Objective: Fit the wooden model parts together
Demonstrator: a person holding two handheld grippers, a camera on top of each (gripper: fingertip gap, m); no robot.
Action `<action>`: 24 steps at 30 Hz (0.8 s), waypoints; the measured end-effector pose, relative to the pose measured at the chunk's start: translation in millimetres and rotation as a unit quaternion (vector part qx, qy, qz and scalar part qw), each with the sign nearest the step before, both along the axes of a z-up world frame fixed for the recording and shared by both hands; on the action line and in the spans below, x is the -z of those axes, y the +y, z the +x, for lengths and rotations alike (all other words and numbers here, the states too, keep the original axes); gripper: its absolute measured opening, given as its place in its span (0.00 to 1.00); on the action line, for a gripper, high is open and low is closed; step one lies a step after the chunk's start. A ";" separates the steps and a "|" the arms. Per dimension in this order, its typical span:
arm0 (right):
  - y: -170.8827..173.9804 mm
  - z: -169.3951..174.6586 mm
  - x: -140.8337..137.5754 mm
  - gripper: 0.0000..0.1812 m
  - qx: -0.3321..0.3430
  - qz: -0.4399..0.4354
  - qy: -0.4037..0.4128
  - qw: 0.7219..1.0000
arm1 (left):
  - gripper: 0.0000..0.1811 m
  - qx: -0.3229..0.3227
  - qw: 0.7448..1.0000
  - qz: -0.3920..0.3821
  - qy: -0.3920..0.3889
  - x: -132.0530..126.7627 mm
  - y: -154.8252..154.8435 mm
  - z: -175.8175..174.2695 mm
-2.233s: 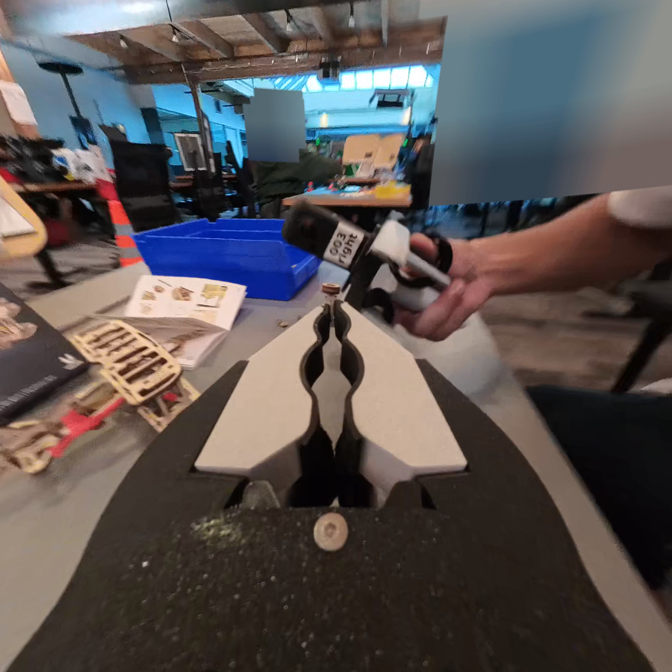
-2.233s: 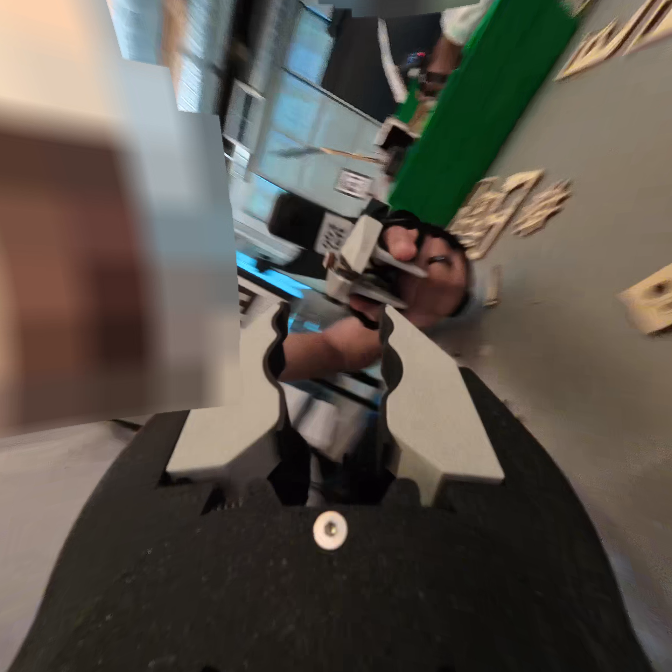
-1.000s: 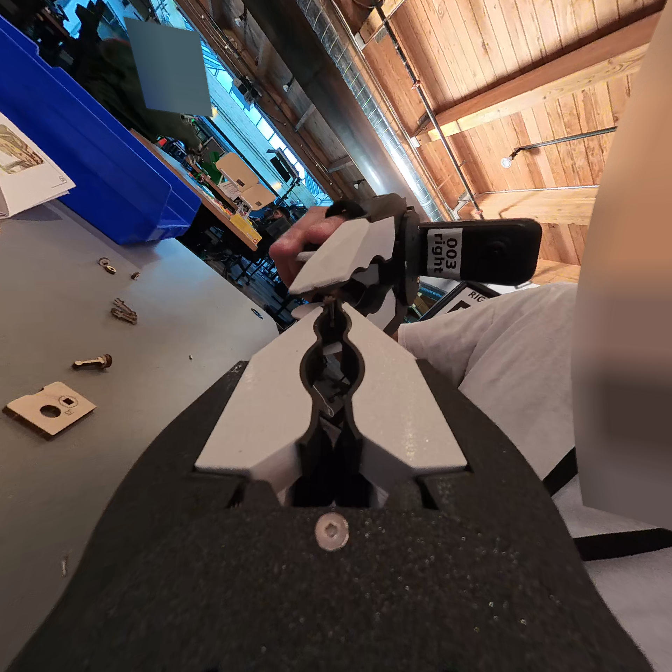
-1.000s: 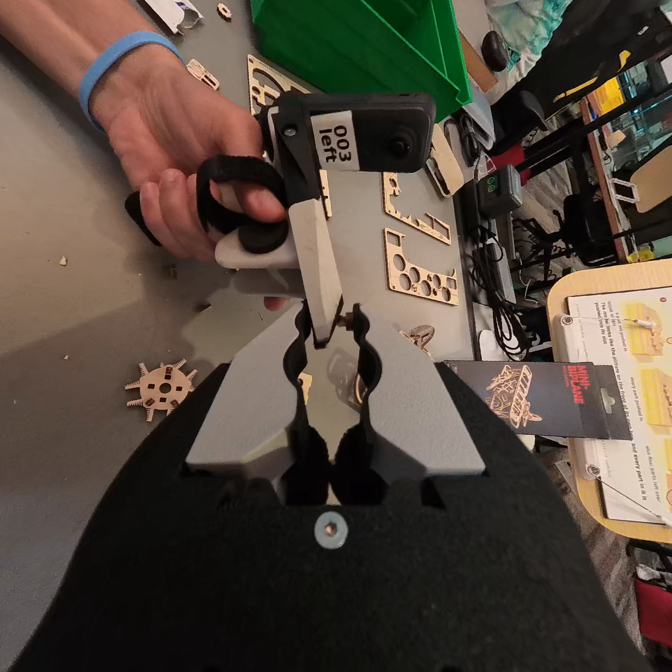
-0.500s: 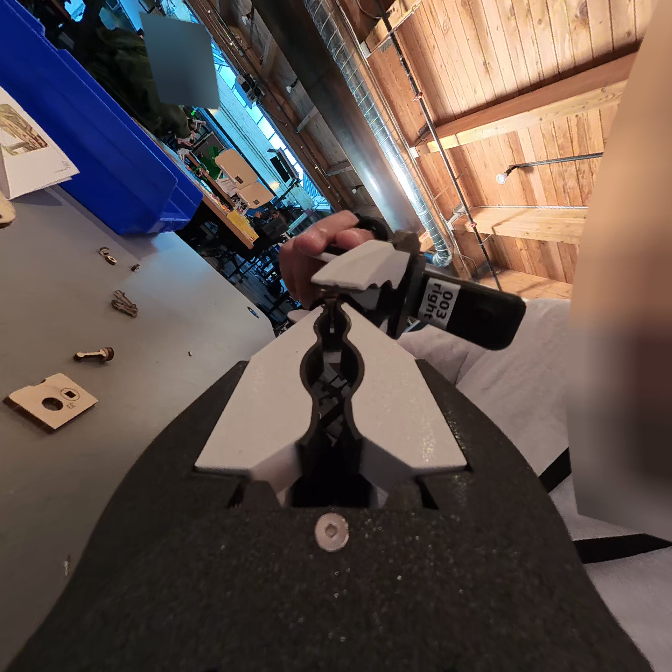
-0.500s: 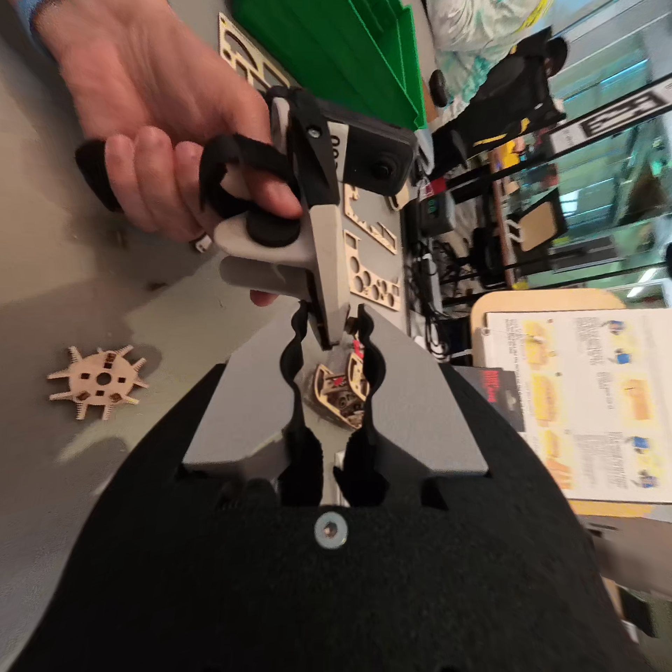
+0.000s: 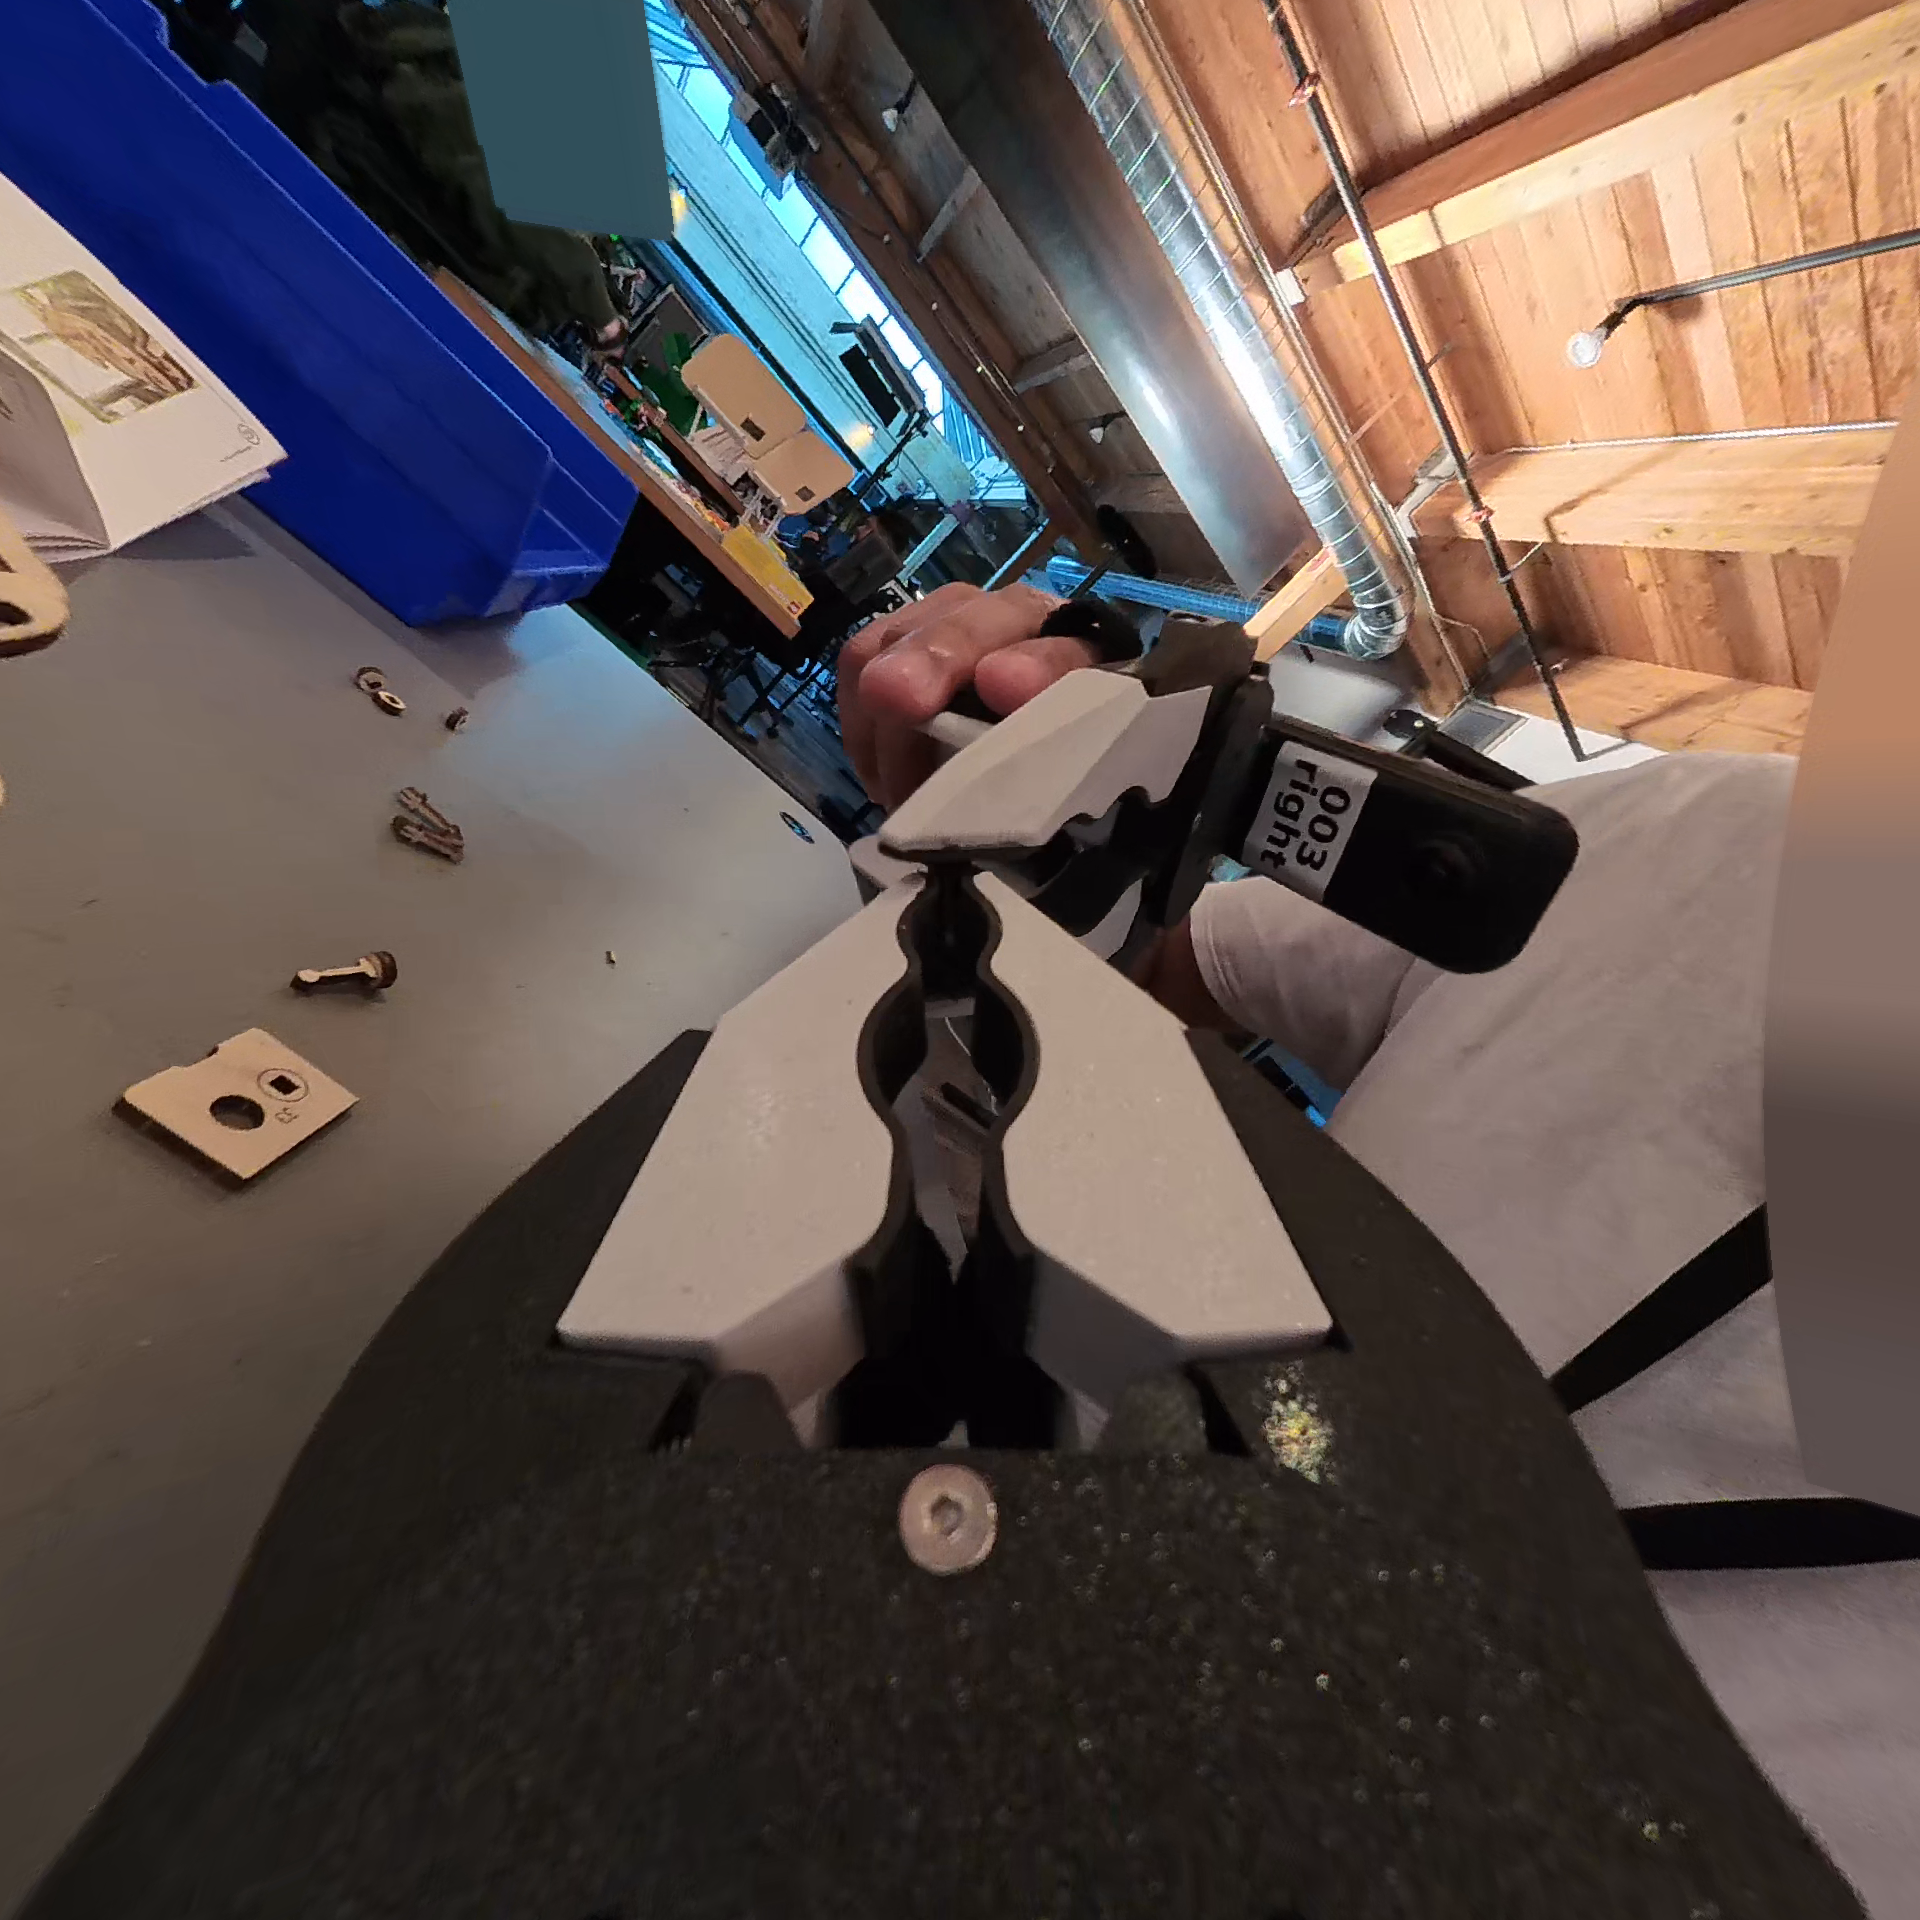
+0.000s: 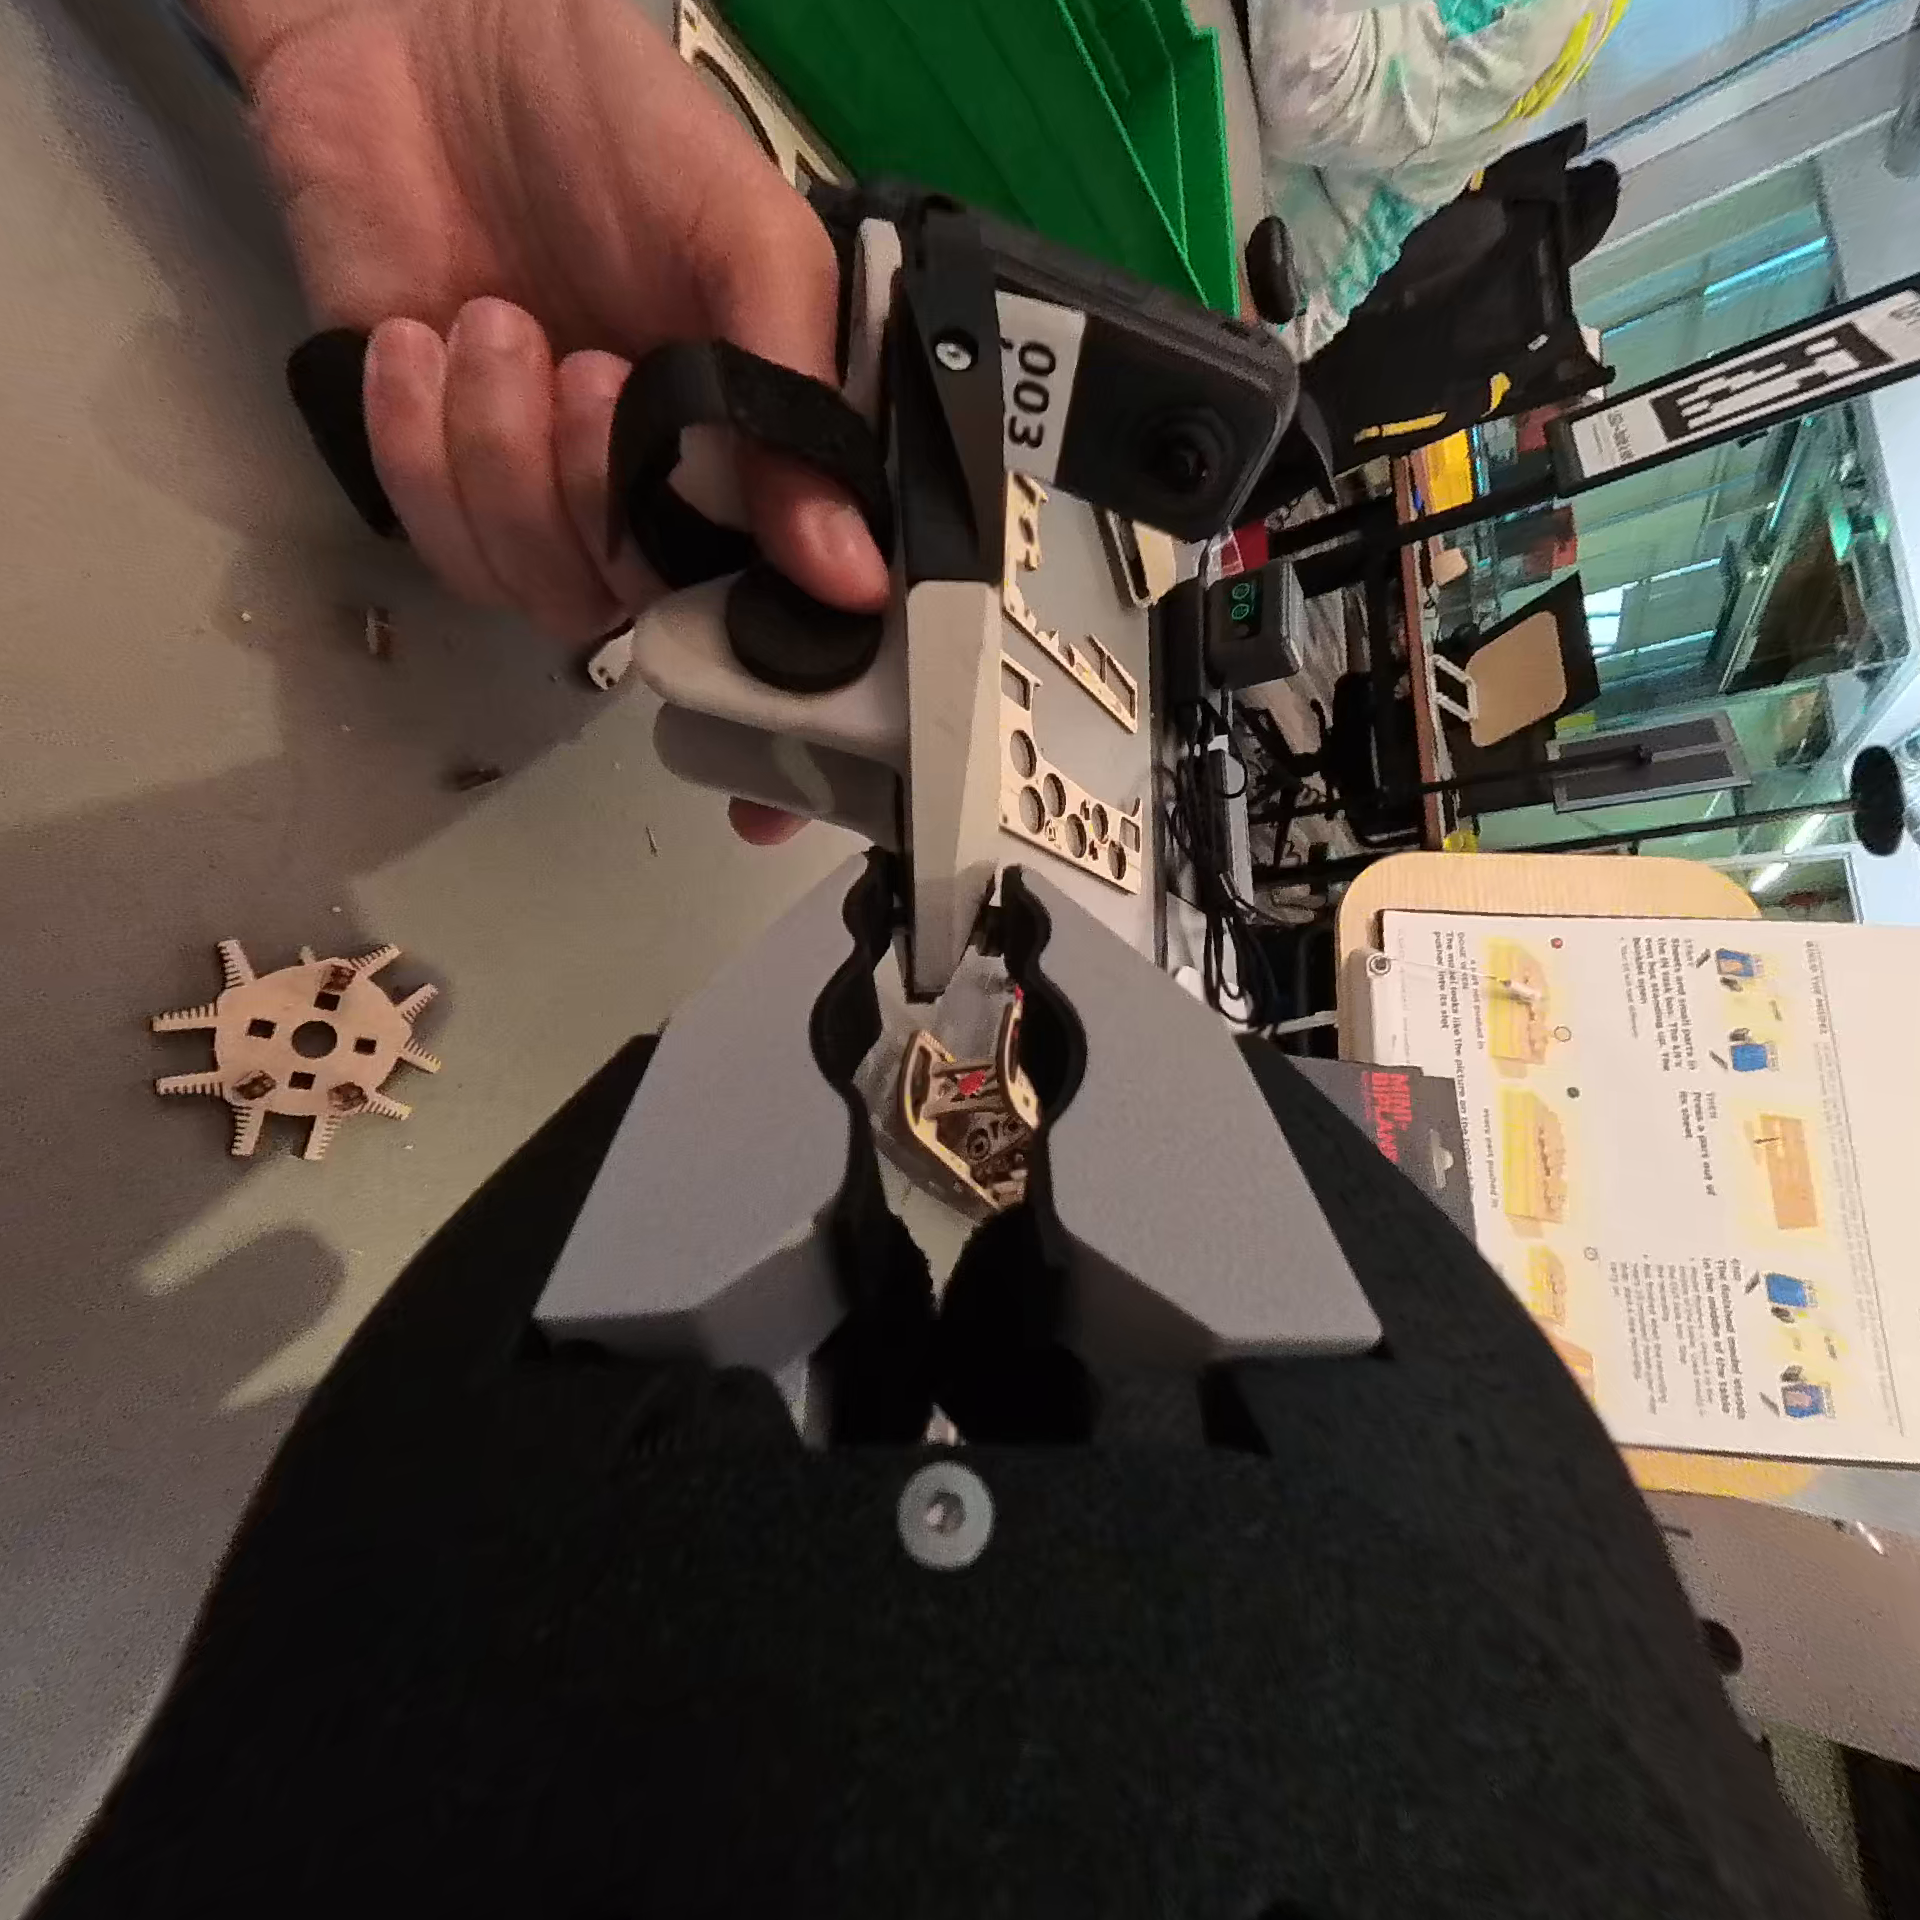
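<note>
My left gripper [image 7: 948, 885] is shut on a small dark wooden part [image 7: 943, 871] at its very tips. My right gripper [image 7: 896, 847] meets it tip to tip from above right, its jaws nearly closed on the same part. In the right wrist view, my right gripper [image 8: 940, 902] closes around the left gripper's fingertip [image 8: 940, 914] and the small part [image 8: 992, 920] beside it. The part is mostly hidden. A partly built wooden model [image 8: 966, 1112] lies on the grey table [image 8: 156, 727] below, seen through the jaw gap.
A toothed wooden disc [image 8: 296, 1044], cut-out wooden sheets [image 8: 1070, 790], a green bin [image 8: 987, 135], an instruction sheet [image 8: 1621, 1174] and a black package [image 8: 1392, 1132] are around. A holed wooden plate [image 7: 239, 1107], a pin [image 7: 348, 971], a blue bin [image 7: 312, 364] and a booklet [image 7: 104, 416] lie to the left. Only a small space, under 4 cm, lies between the two pairs of fingers. Left tips and right tips are each some 12 cm from the toothed wooden disc [image 8: 296, 1044].
The two grippers came together tip to tip. Since a second ago the right gripper has tilted its camera end downward and narrowed slightly around the left tips; the left stays shut.
</note>
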State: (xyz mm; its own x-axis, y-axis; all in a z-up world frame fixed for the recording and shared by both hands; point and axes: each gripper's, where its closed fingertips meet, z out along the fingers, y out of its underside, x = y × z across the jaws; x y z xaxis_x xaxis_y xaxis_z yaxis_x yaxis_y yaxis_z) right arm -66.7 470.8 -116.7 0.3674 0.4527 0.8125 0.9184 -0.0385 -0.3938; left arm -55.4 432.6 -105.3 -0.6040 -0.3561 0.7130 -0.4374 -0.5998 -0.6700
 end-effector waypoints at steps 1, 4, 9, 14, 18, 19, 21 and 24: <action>-0.3 -0.6 -0.7 0.11 -0.006 0.004 -0.001 1.000 | 0.00 0.001 1.000 0.001 -0.001 -0.3 -0.4 -0.2; 1.7 0.1 -3.4 0.12 0.010 0.004 0.041 0.999 | 0.00 0.001 1.000 -0.007 0.000 -3.0 1.0 0.7; 2.9 -1.3 1.8 0.12 0.010 -0.013 0.020 1.000 | 0.00 0.008 1.000 -0.005 0.009 0.0 -0.4 0.0; 0.7 -1.9 -0.9 0.11 0.018 -0.017 0.015 1.000 | 0.00 0.013 1.000 -0.003 0.002 -2.8 -2.6 -2.4; 0.6 -2.3 3.4 0.11 0.026 -0.045 0.061 0.997 | 0.00 0.001 1.000 0.003 0.002 0.5 -2.6 -1.3; -0.9 -3.7 2.4 0.11 0.026 -0.051 0.088 0.995 | 0.00 0.000 1.000 0.012 -0.007 -0.3 -4.0 -1.9; -10.6 -7.7 5.6 0.21 0.010 -0.089 0.148 0.985 | 0.00 -0.019 0.998 0.064 -0.021 2.2 -5.7 -0.9; -29.6 0.6 9.1 0.24 0.014 -0.158 0.227 0.961 | 0.00 -0.067 0.981 0.169 -0.067 1.6 -3.1 -0.2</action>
